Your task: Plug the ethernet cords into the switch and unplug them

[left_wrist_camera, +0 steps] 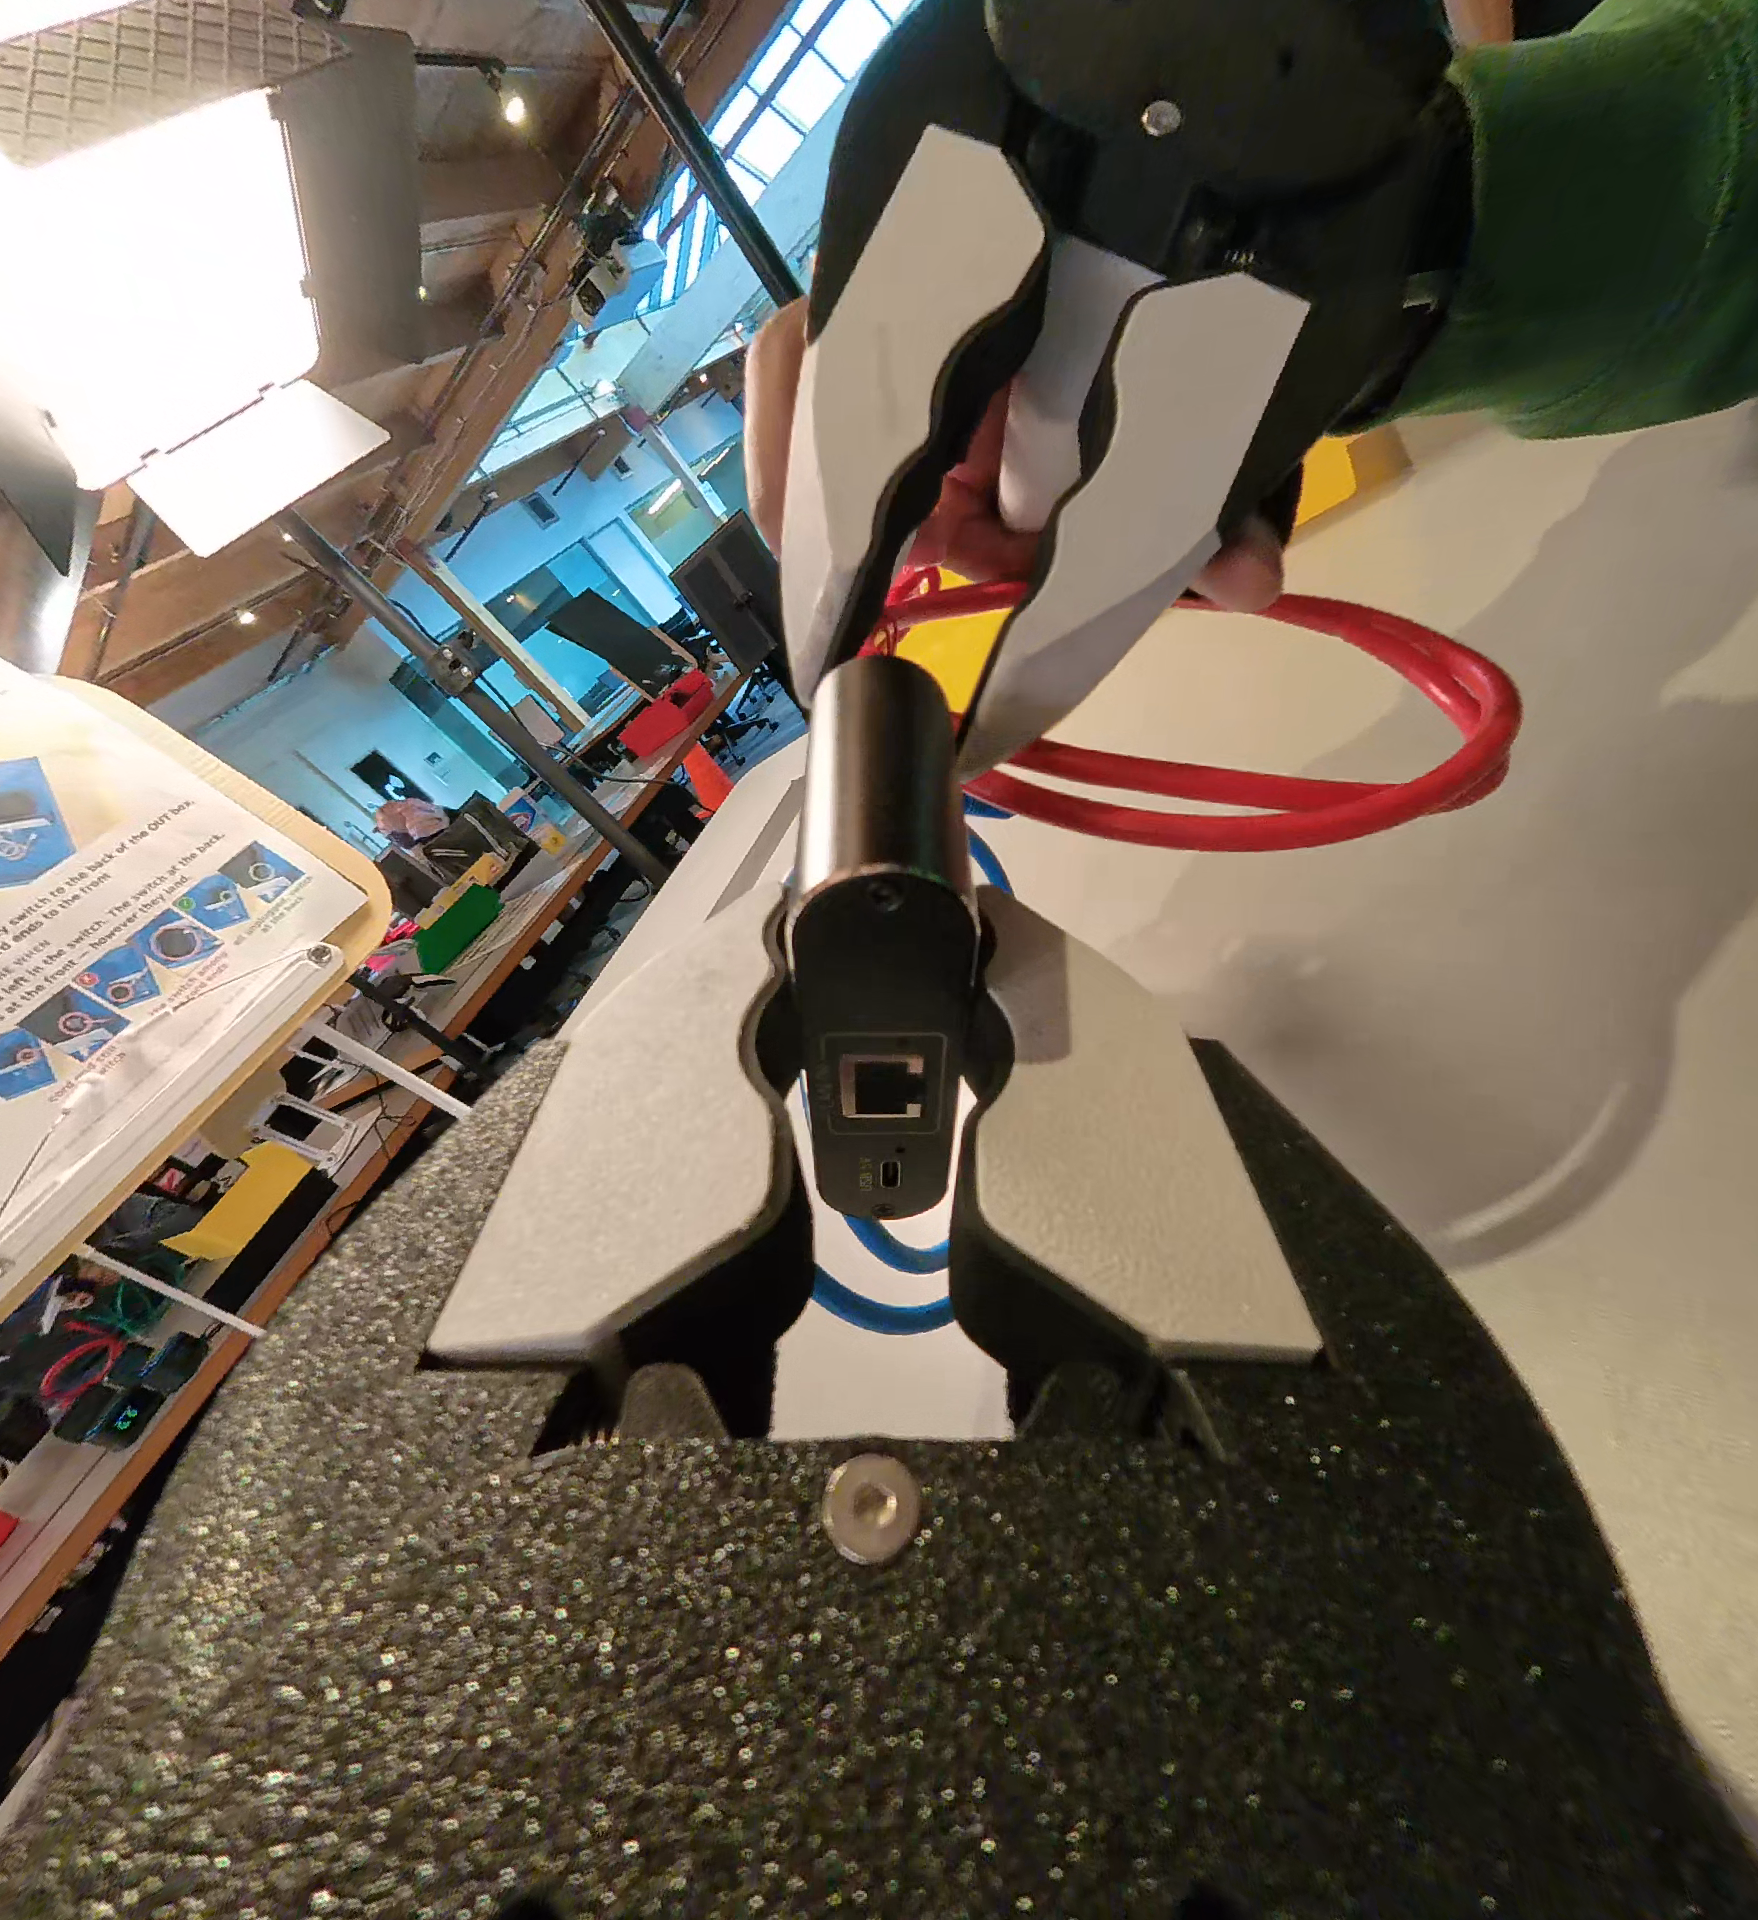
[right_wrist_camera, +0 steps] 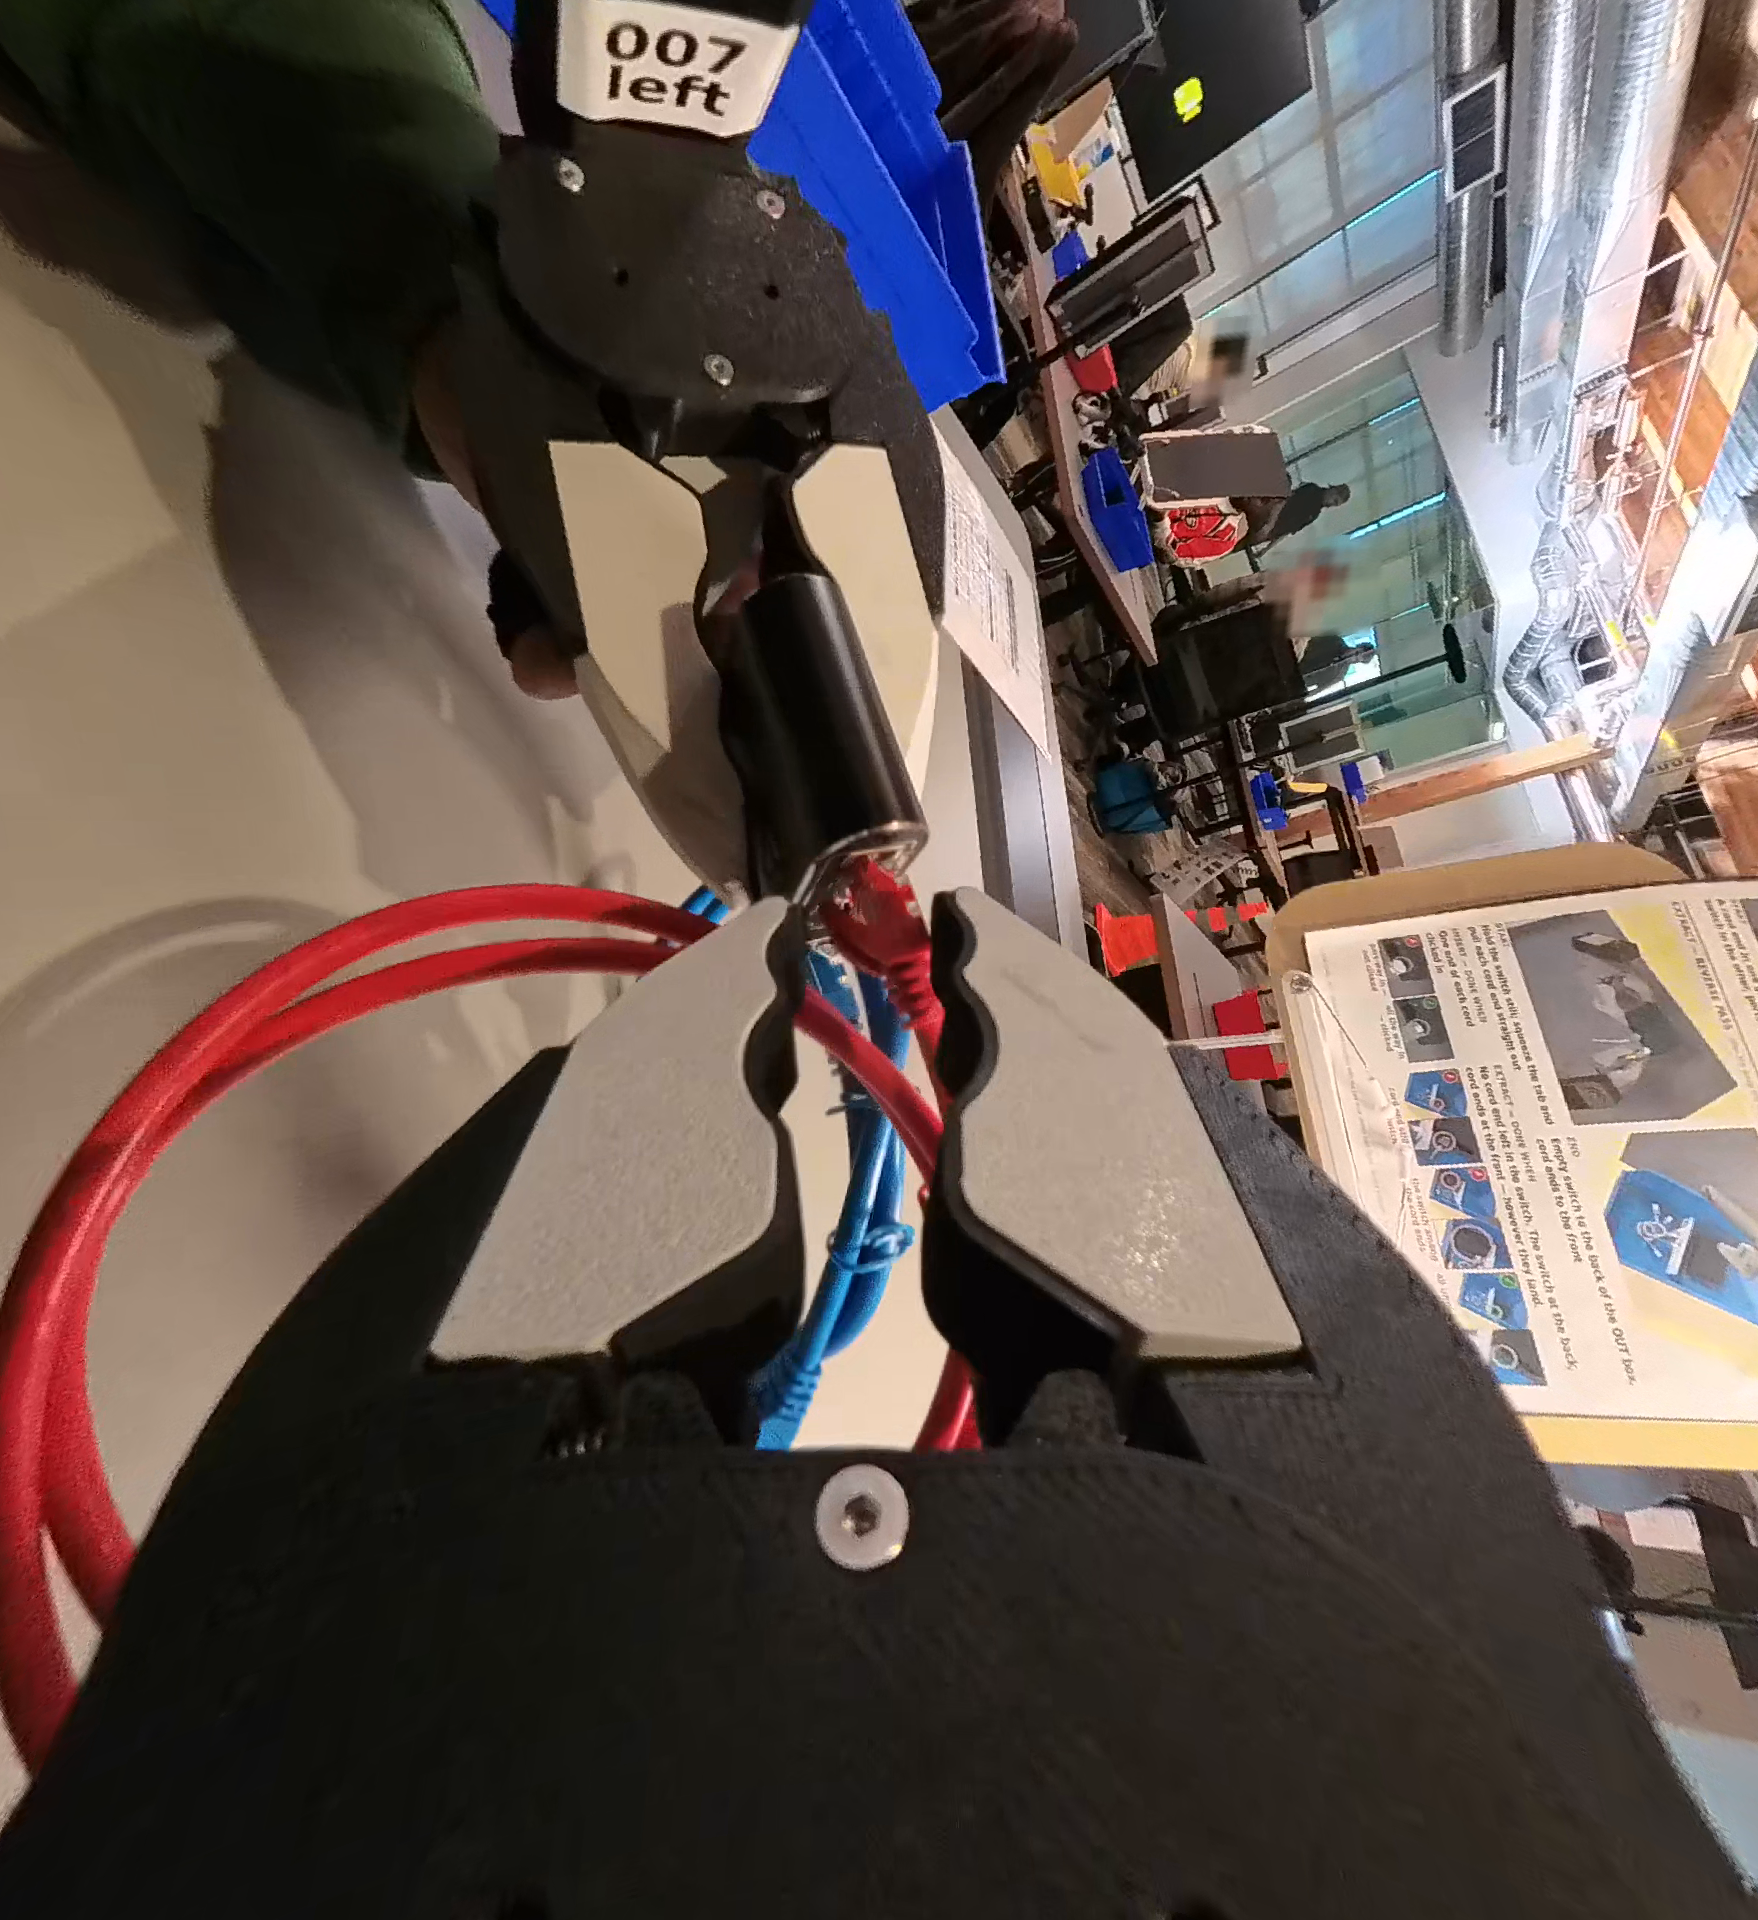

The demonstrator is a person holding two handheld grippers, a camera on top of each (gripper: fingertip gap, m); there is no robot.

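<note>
a pale, off-white table [left_wrist_camera: 1477, 1039] carries a coiled red ethernet cord [left_wrist_camera: 1374, 800] and, nearer, a blue ethernet cord [right_wrist_camera: 870, 1195] lying beside it, both crossed by soft shadows.

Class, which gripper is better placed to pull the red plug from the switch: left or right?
Right, probably: the right gripper has the red plug between its fingertips, while the left gripper is clamped on the switch, steadying it.

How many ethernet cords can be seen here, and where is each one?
2. The looped red ethernet cord has its plug at the end of the black cylindrical switch, by the right gripper. The blue ethernet cord hangs between that gripper's fingers. Others may be hidden.
</note>
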